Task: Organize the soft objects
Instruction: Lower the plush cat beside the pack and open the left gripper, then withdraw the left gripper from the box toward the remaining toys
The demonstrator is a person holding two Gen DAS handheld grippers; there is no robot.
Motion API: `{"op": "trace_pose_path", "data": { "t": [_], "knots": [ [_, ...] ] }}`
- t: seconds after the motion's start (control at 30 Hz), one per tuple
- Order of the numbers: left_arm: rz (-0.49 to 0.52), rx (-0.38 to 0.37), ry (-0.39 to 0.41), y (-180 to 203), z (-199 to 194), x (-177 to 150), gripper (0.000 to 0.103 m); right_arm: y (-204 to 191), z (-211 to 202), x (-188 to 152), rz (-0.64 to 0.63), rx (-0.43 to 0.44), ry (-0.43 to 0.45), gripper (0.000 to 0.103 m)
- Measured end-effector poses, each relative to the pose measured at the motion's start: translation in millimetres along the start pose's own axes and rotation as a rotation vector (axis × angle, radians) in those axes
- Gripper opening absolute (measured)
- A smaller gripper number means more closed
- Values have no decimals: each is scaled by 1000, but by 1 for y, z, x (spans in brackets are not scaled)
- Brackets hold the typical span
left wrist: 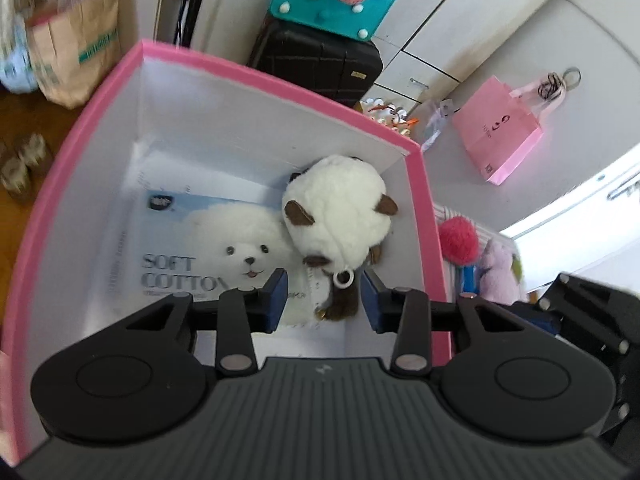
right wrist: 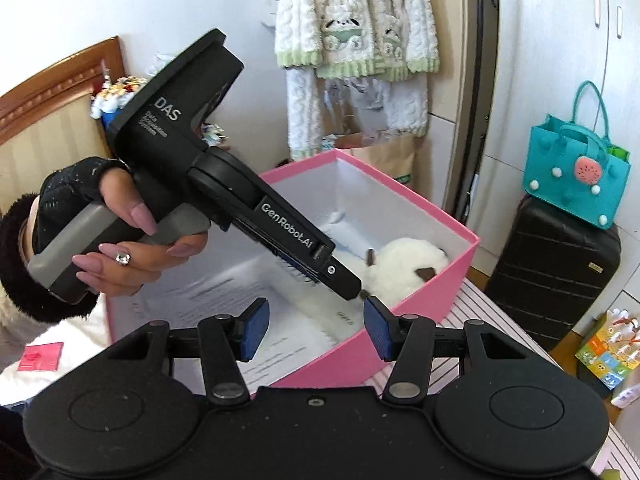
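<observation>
hovering with left gripper [left wrist: 323, 294] jaws parted around the plush toy [left wrist: 336, 216], lower centre, inside pink box [left wrist: 424, 184]; right gripper [right wrist: 316, 328] spread, empty.

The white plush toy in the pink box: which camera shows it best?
The left wrist view: the white plush toy fills the middle, brown ears and key ring clear, inside the pink box. The right wrist view shows only part of it, behind the left gripper.

The left gripper [right wrist: 352, 294] hides its fingertips and the plush toy's [right wrist: 404, 270] lower part in the right wrist view. The paper bag [left wrist: 76, 44] is blurred. Package [left wrist: 176, 256] lettering is partly covered.
</observation>
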State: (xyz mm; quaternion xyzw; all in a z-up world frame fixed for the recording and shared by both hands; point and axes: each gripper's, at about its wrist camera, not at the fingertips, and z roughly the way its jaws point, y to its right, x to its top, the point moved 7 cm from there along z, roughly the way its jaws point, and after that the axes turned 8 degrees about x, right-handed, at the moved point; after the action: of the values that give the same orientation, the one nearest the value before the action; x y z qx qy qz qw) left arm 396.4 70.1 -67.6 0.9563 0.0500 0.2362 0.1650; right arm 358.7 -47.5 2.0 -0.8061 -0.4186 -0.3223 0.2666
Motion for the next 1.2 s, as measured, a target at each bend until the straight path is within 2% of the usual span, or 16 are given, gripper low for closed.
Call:
{"op": "trace_pose_path", "data": {
  "t": [0.27, 0.5, 0.6, 0.77, 1.0, 1.2],
  "knots": [
    [152, 101, 74, 19, -68, -18, 39, -31, -27, 6, -19, -26, 19, 57],
    [253, 149, 157, 31, -127, -43, 52, -60, -52, 6, -33, -18, 45, 58],
    [254, 154, 157, 32, -142, -56, 53, -72, -61, 5, -38, -12, 50, 58],
    [312, 179, 148, 38, -163, -76, 57, -94, -78, 4, -68, -30, 64, 58],
    [375, 179, 159, 50, -195, -103, 61, -116, -101, 0, -107, -67, 83, 58],
    [414, 217, 185, 53, -210, -123, 62, -132, -123, -10, -135, -88, 93, 58]
  ]
}}
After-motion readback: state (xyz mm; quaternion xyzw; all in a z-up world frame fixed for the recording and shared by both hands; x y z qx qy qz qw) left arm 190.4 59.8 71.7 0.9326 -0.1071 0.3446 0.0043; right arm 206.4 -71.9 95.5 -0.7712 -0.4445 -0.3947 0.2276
